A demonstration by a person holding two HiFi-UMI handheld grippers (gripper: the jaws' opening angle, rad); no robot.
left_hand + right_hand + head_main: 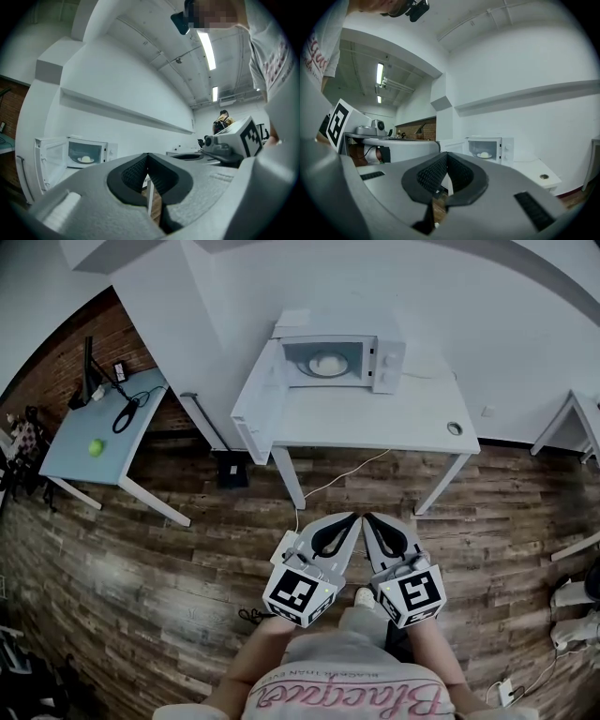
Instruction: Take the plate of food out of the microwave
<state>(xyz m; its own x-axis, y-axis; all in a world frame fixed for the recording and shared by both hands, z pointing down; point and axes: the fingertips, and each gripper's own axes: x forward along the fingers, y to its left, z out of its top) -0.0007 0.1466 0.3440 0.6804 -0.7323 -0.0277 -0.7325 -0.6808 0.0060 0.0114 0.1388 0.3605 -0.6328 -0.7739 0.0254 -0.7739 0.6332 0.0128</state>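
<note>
1. The white microwave oven (342, 360) stands on the white desk (394, 423), and its door (255, 399) is already swung open to the left
2. The white plate with a pale mound of food (327, 364) sits inside the oven cavity, untouched
3. My left gripper (352, 518) and right gripper (368, 519) are both closed and empty, side by side over the wooden floor (169, 568), well apart from the desk
4. As I judge it, nearly everything is left to do: approach, open a gripper, take the plate's rim and draw it out level
</note>
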